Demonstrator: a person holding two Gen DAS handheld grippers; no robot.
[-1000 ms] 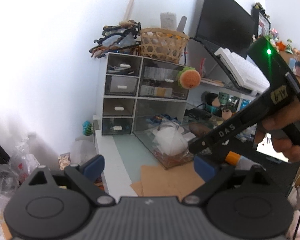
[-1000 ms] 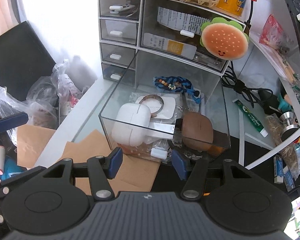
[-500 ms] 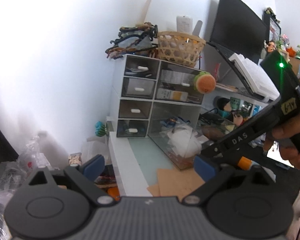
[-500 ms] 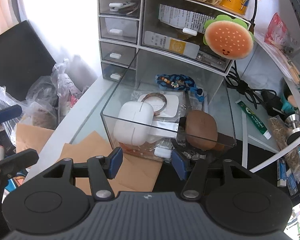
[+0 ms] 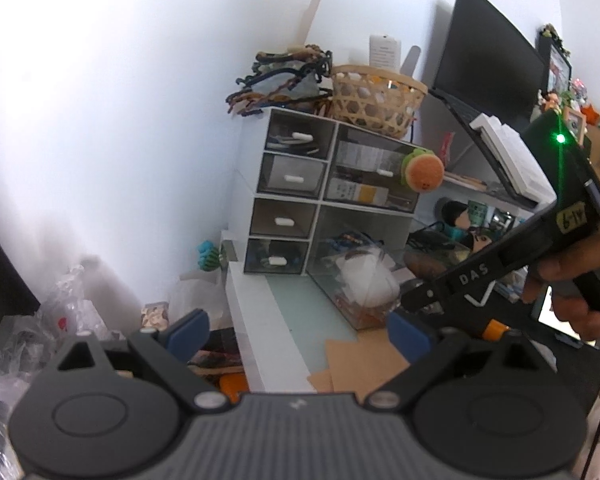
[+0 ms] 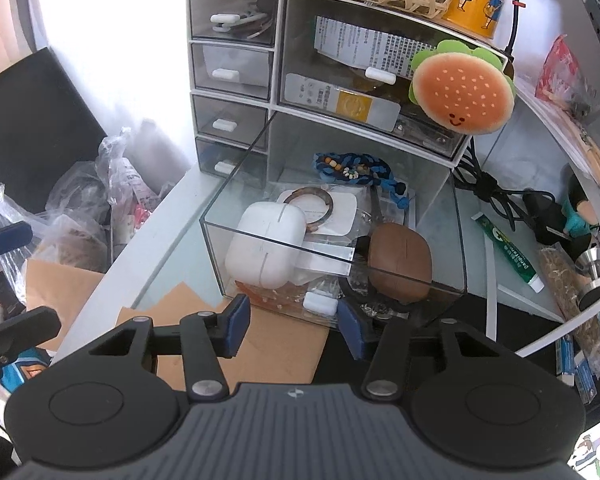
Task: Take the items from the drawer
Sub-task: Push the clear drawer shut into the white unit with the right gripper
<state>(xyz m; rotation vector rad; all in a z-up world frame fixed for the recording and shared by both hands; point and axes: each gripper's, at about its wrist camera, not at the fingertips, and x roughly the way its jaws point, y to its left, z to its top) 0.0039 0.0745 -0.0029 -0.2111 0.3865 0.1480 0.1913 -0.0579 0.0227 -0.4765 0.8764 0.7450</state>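
Zero out so far, by the look of it. Just ahead of the right claw (image 6: 294, 328): clear drawer (image 6: 456, 240), pulled well out of the white cabinet (image 6: 274, 104), so opening step judged done.

Lying inside, beyond the fingertips:
- white earbud case (image 6: 264, 252) ahead and to the left
- brown case (image 6: 400, 264) ahead and to the right
- past those, a ring (image 6: 331, 205) on a white card (image 6: 344, 212)
- farthest back, a blue braided cord (image 6: 348, 170)

Closing at this moment, with the drawer's small white handle (image 6: 319, 303) in the gap between the blue pads (image 6: 236, 326) but not pinched; gripping nothing. Pointed steeply down at the drawer's front wall rather than over its open top.

Off to the left and farther back, the left claw (image 5: 300, 334): spread wide, empty, aimed at the cabinet from well apart, touching nothing.

Left to do, as a judgement: rise clear of the front wall, reach over the rim, pick each piece in turn and set it outside. Nearest and probably easiest, the white case; ring and cord flatter, likely fiddlier.
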